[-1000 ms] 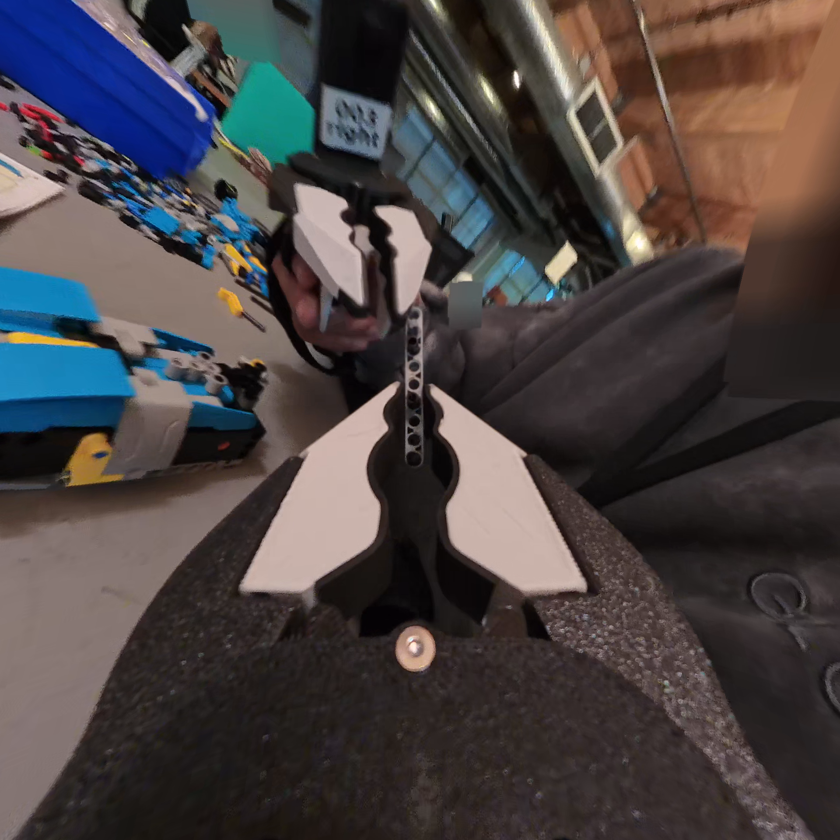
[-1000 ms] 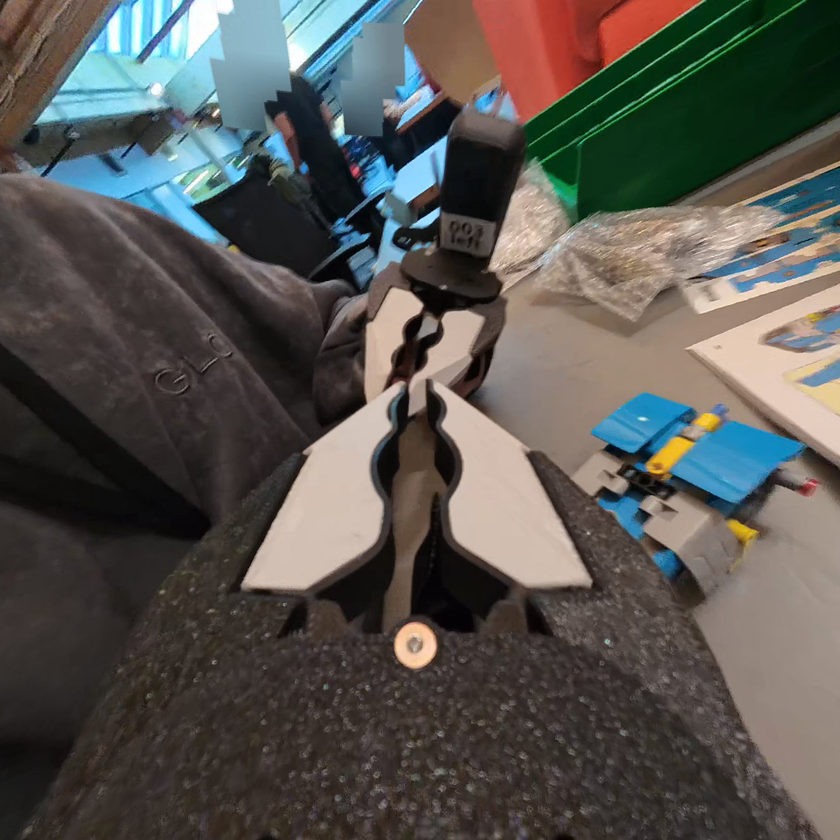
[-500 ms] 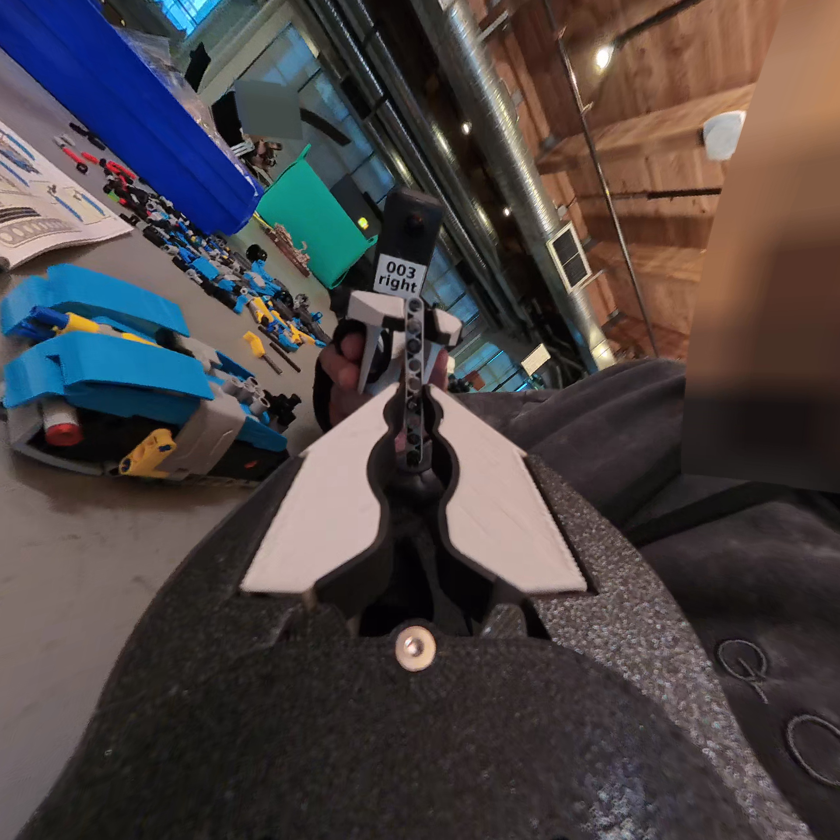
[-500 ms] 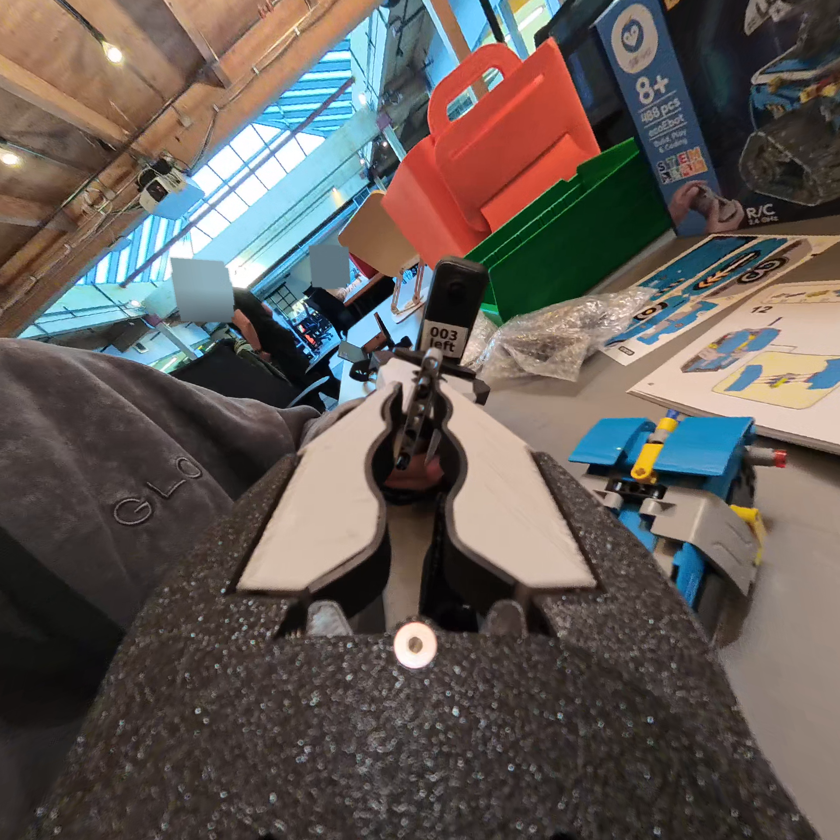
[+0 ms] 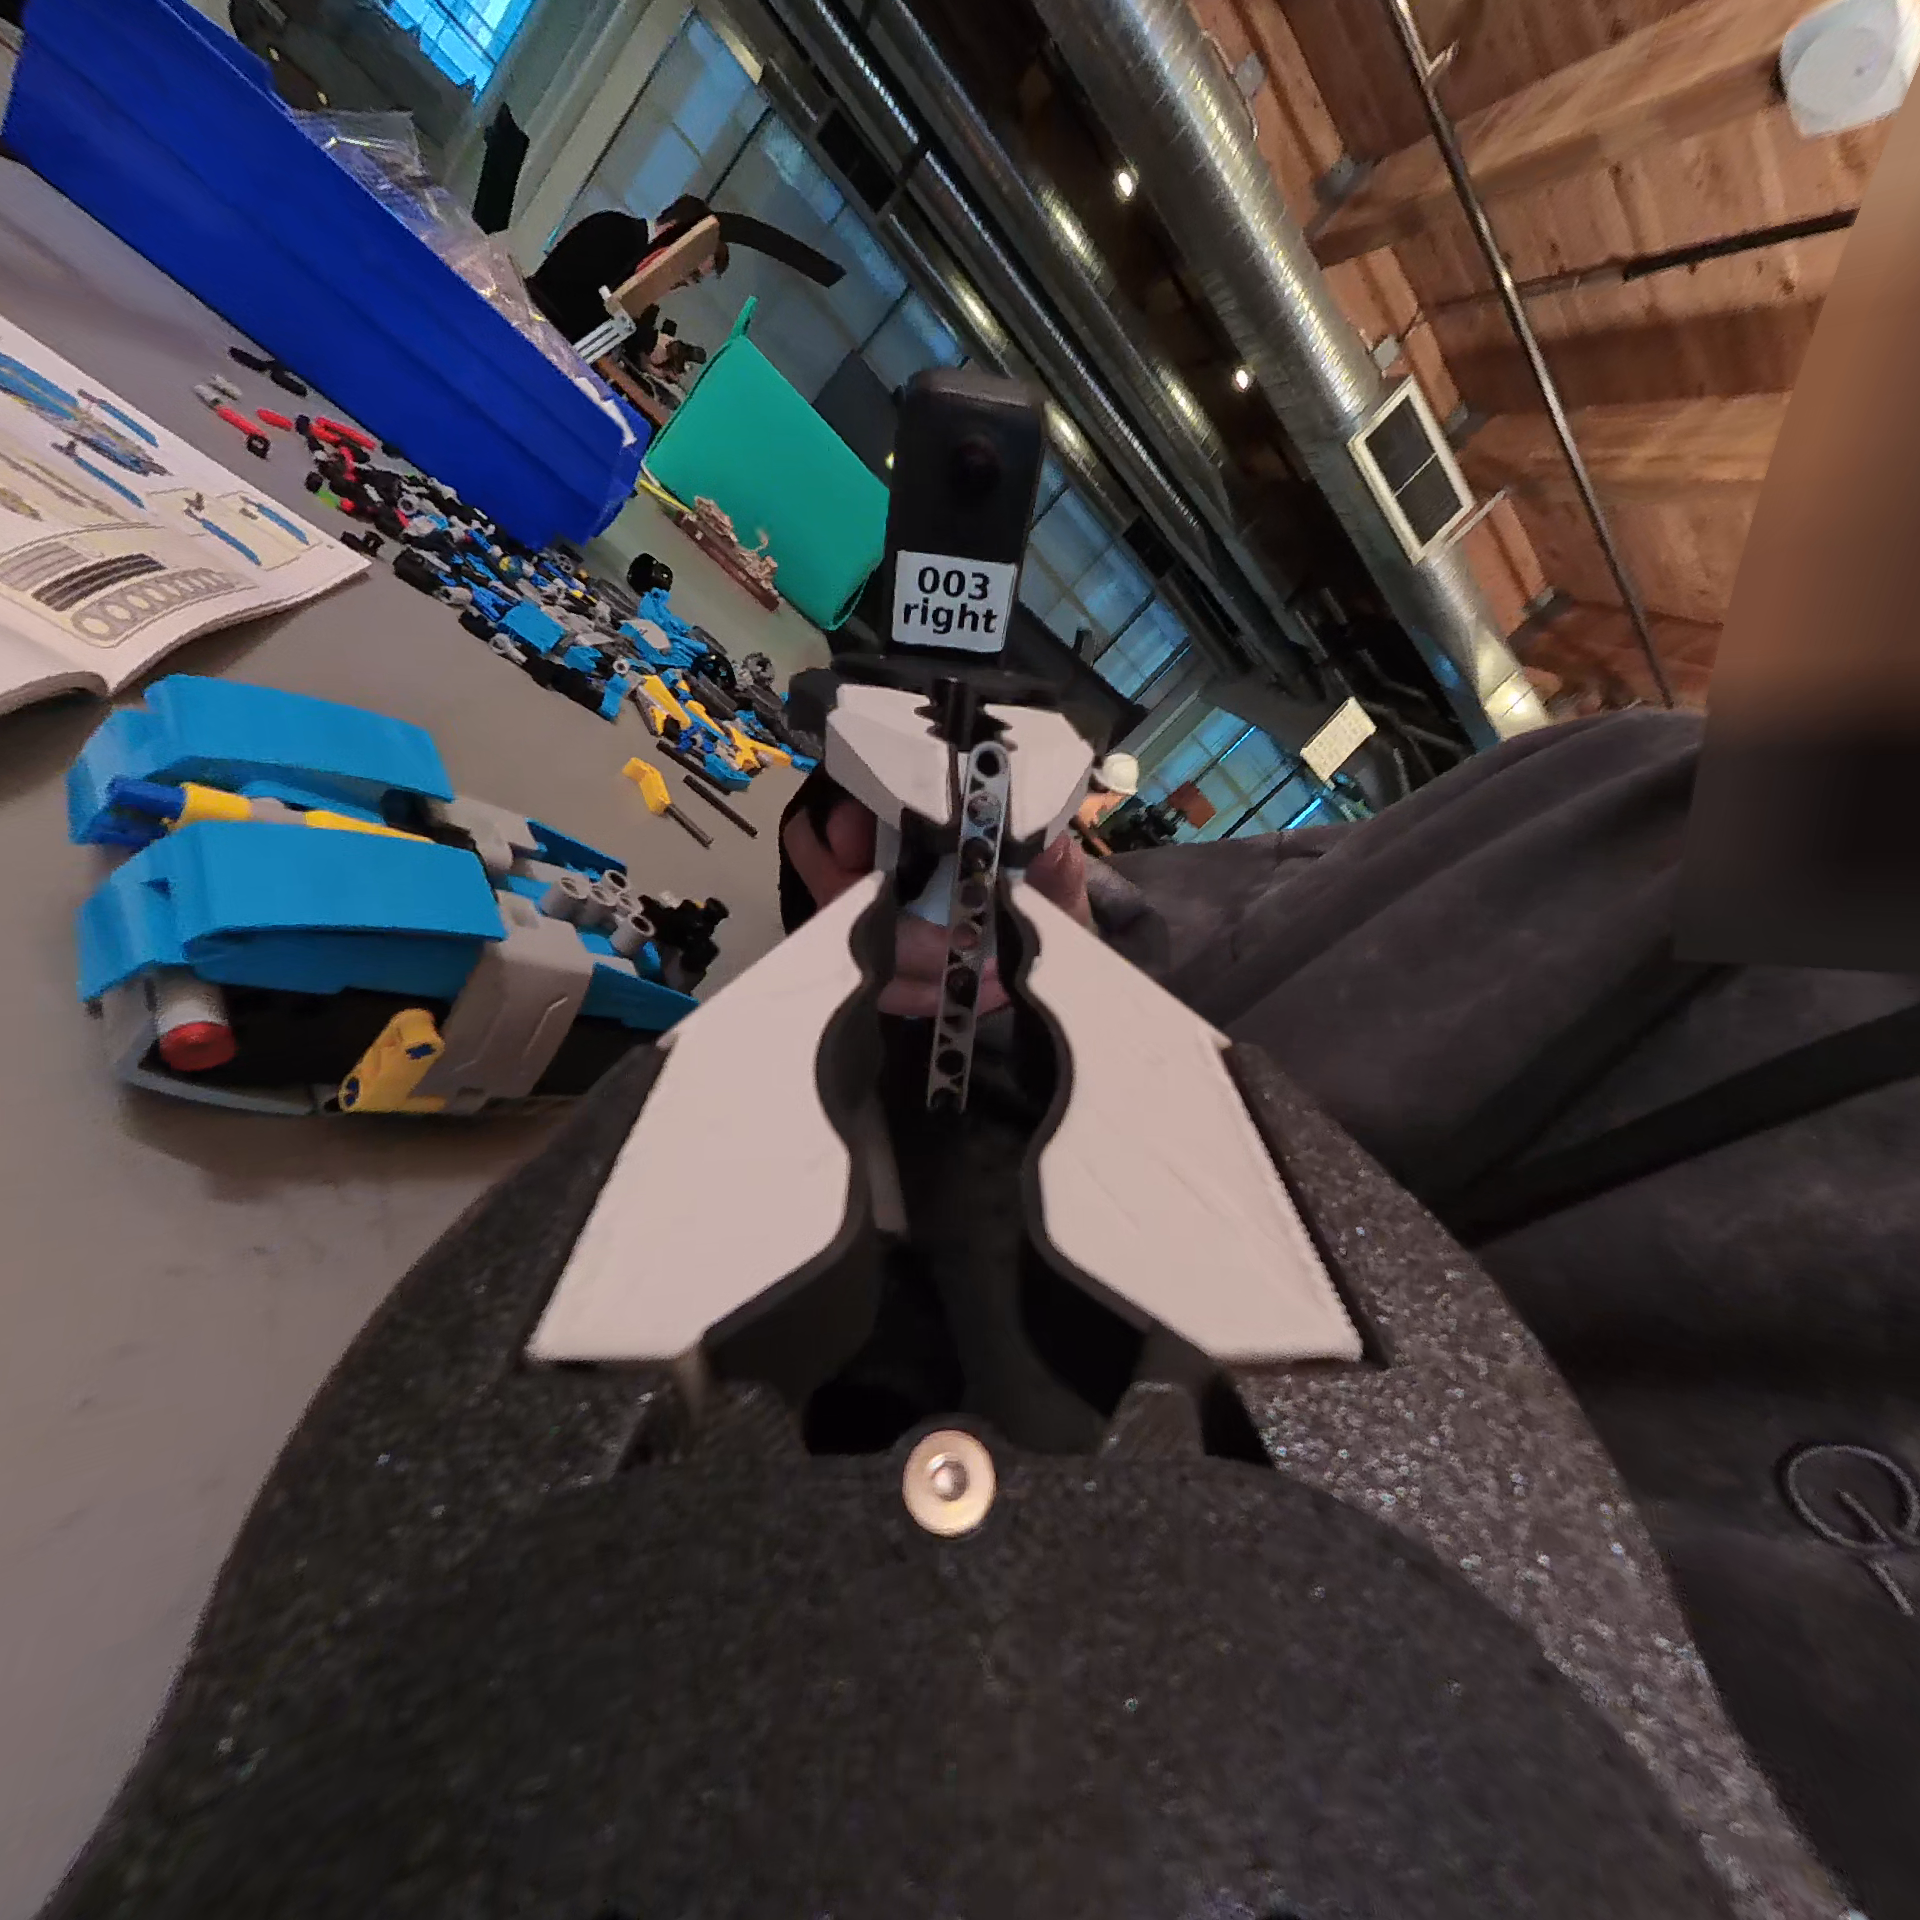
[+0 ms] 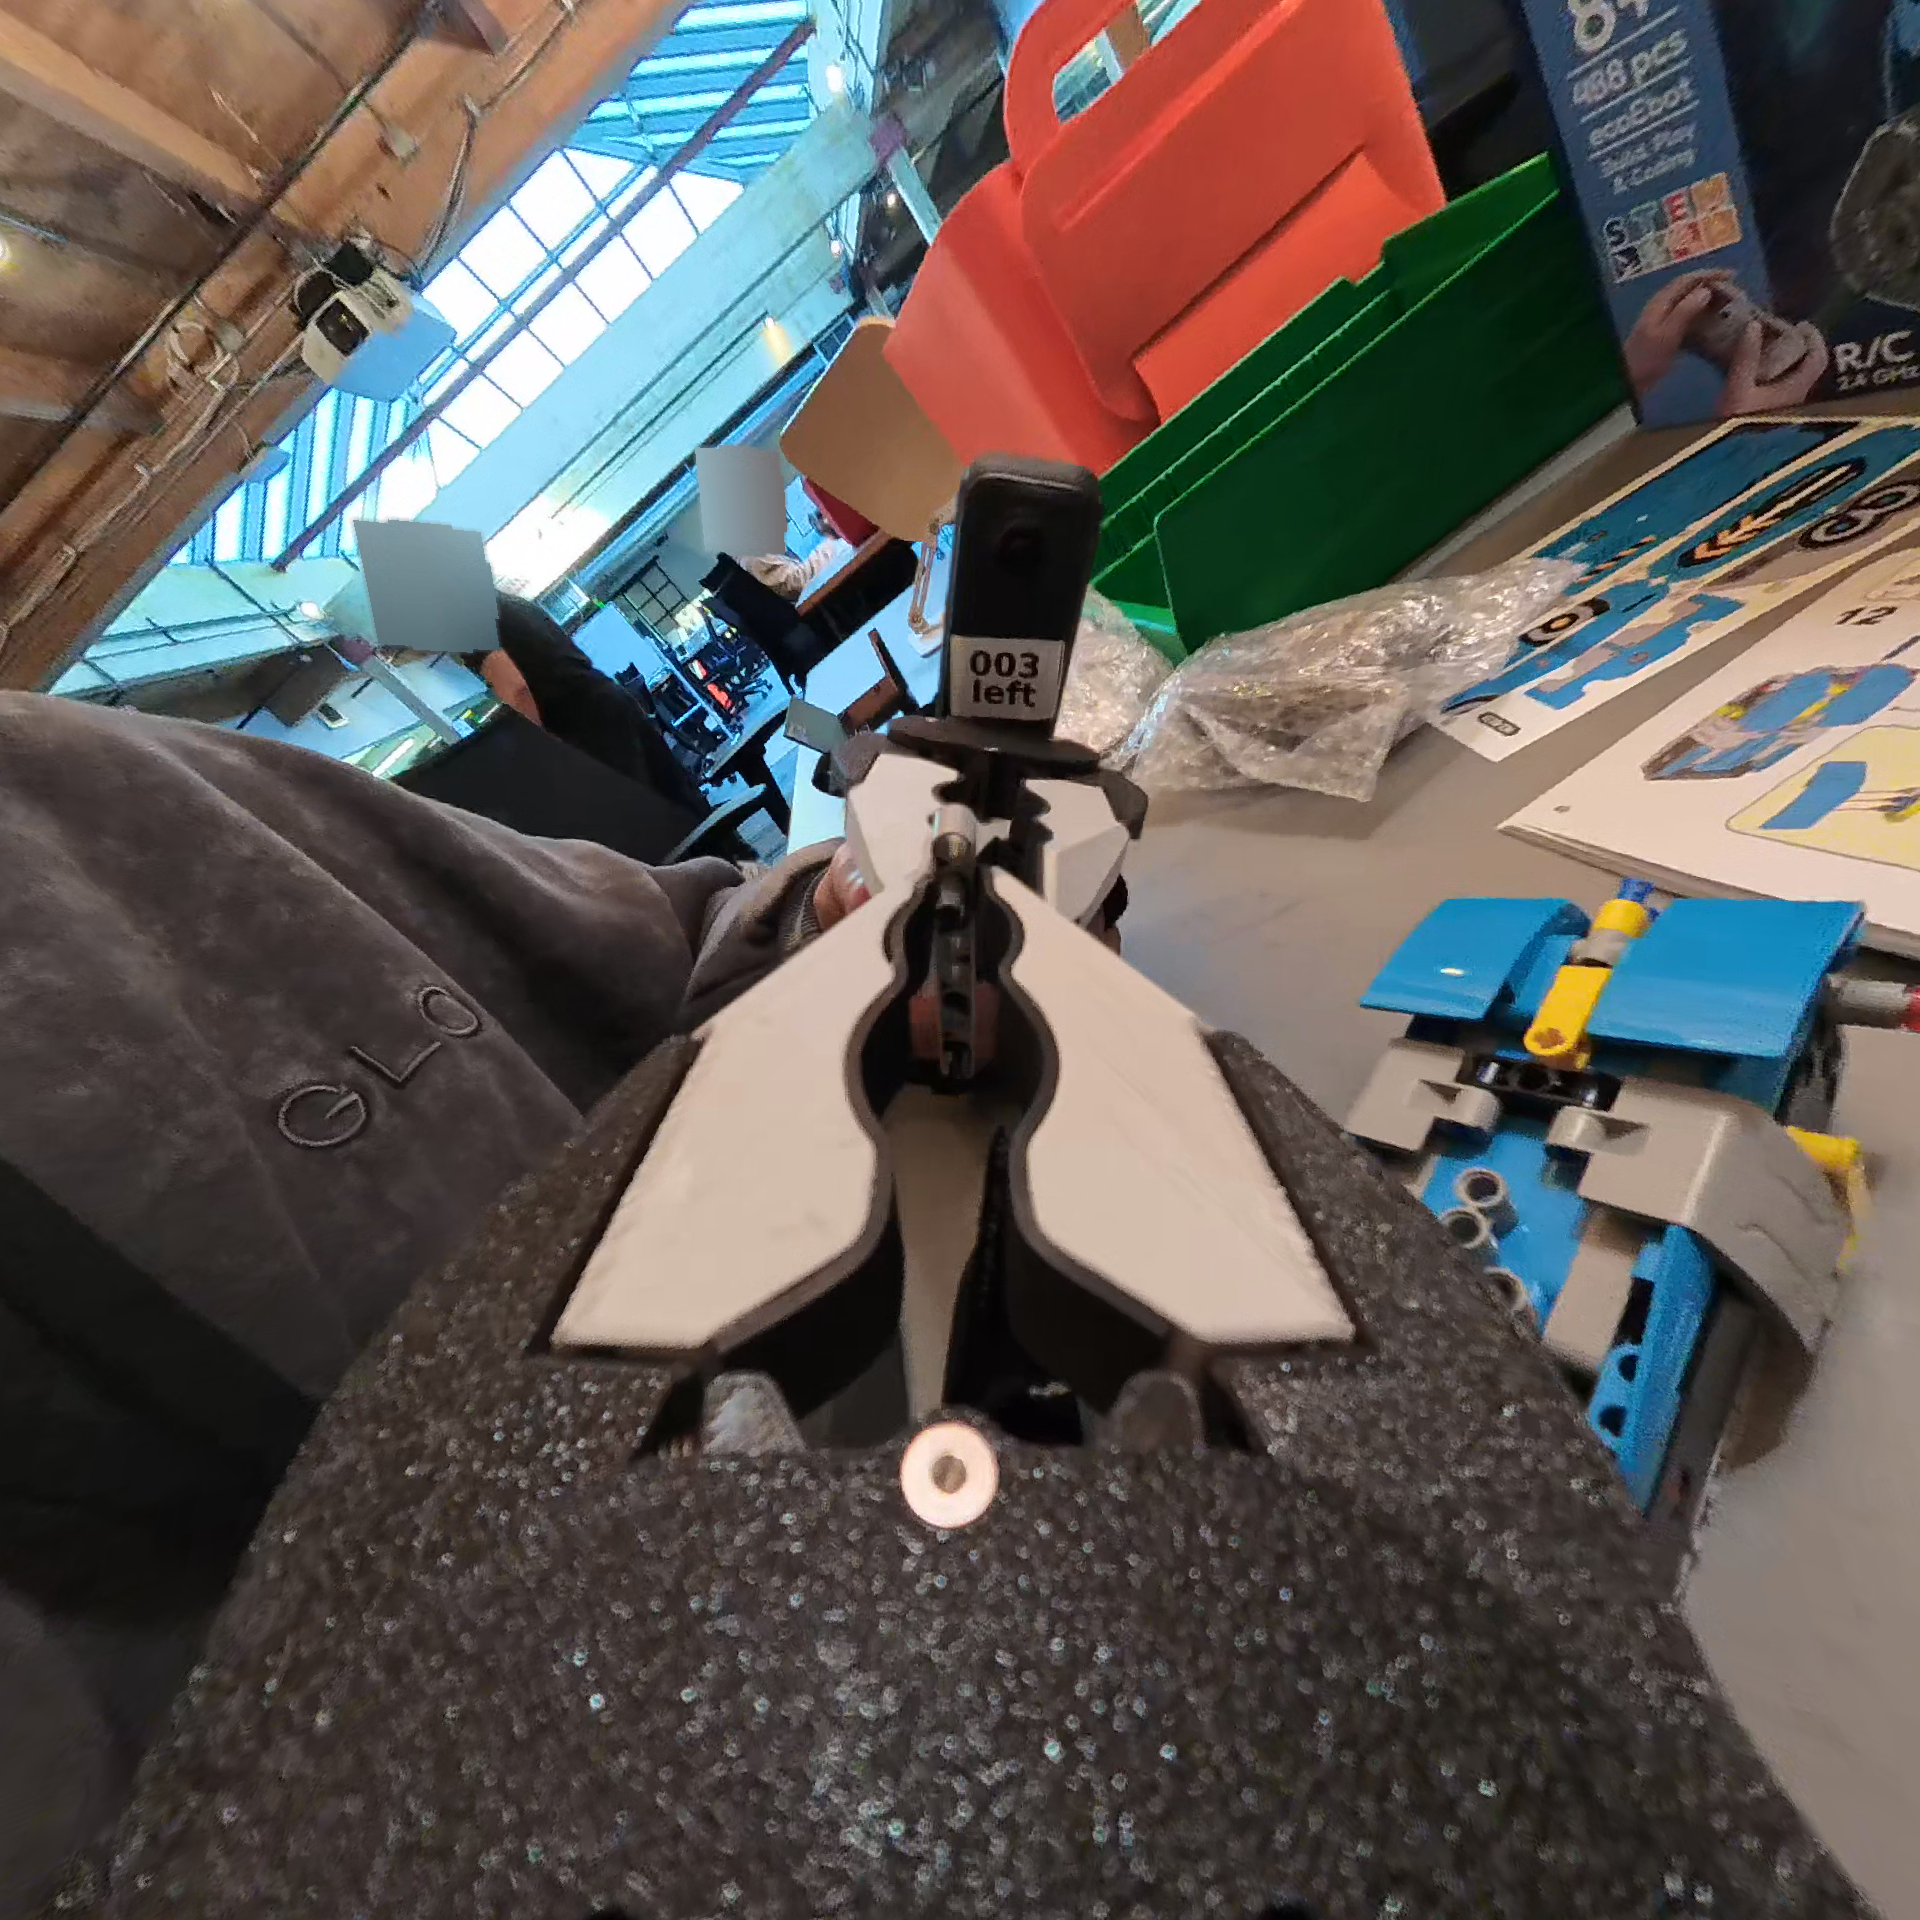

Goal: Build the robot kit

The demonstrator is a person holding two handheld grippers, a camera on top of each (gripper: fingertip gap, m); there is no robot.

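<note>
A long grey beam with holes (image 5: 966,935) hangs in the air between the two grippers, which meet tip to tip. My left gripper (image 5: 951,894) is open, and its fingers stand a little apart on either side of the beam's lower half. My right gripper (image 6: 954,883) is shut on the beam (image 6: 951,977), seen edge-on, with a small grey pin at its far end. The right gripper also shows in the left wrist view (image 5: 961,790), and the left gripper in the right wrist view (image 6: 982,821). A hand holds each.
A blue, grey and yellow brick vehicle (image 5: 312,935) (image 6: 1621,1091) sits on the grey table. Loose parts (image 5: 582,613), an instruction booklet (image 5: 125,540) (image 6: 1766,779), a blue bin (image 5: 260,239), a green bin (image 6: 1351,436), a plastic bag (image 6: 1299,675) and a person's dark sweater (image 5: 1455,987) surround it. Less than 4 cm separates the two grippers' tips.
The left gripper held the beam a second ago and has opened. The right gripper came onto the beam and closed on it. Both grippers tilted upward.
</note>
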